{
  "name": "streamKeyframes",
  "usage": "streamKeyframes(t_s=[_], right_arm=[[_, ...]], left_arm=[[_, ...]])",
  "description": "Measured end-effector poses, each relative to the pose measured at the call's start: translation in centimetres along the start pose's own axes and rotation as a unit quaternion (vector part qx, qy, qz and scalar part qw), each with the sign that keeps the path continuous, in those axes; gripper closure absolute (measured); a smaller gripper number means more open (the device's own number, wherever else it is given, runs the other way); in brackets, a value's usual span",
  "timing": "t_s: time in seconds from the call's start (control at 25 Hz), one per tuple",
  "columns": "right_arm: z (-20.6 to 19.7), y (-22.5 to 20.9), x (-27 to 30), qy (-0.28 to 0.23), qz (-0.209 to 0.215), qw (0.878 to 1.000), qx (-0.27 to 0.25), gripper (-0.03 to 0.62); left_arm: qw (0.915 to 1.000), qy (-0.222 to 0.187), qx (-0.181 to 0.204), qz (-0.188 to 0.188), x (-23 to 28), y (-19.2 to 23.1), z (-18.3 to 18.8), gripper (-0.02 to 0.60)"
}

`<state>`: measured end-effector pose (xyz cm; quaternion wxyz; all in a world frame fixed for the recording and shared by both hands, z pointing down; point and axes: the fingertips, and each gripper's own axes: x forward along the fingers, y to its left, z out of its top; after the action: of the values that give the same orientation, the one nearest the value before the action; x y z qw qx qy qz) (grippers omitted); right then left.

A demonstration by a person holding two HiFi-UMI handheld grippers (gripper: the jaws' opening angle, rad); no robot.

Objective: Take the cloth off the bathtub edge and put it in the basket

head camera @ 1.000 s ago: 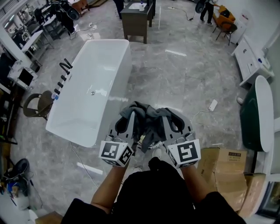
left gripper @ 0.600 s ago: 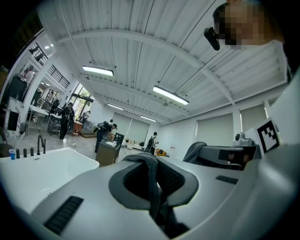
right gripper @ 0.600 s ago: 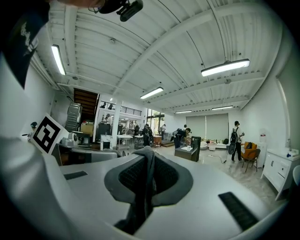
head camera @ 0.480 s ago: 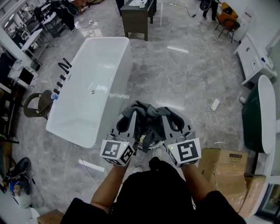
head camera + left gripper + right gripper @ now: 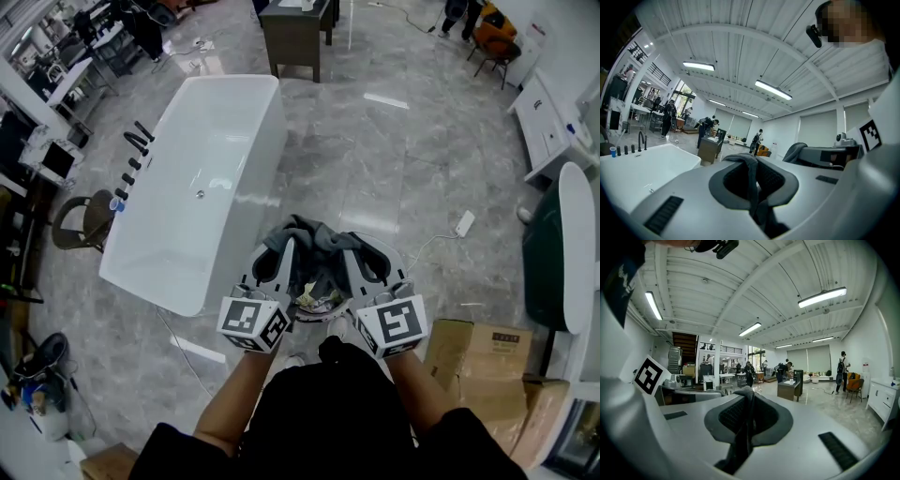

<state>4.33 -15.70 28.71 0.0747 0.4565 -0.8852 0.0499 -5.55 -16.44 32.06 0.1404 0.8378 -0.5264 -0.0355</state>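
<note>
Cloth (image 5: 314, 236) soft, light, limp; left gripper (image 5: 280, 251), right gripper (image 5: 363, 253) both clamped on bunched folds. Good hold, loose ends likely droop.

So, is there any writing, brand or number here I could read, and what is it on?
None can be read.
Cardboard box: a printed label, too small to read.
Cubes on the left gripper and right gripper: black-and-white square patterns, no letters.
</note>
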Motion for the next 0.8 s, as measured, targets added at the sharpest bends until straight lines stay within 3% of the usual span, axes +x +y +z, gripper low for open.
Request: streamKeyframes(t_s=[0.4, 0.8], right_arm=[[-2.0, -0.8, 2.0, 0.019, 0.029, 0.999, -0.021, 0.557], [-5.1, -2.2, 3.2, 0.035, 0.067, 0.997, -0.008, 0.557]], left_arm=[[0.9995, 0.021, -0.012, 0.02, 2.1, 1.3, -2.1, 0.545], [0.997, 0.035, -0.023, 0.064, 3.0, 2.2, -5.2, 0.545]])
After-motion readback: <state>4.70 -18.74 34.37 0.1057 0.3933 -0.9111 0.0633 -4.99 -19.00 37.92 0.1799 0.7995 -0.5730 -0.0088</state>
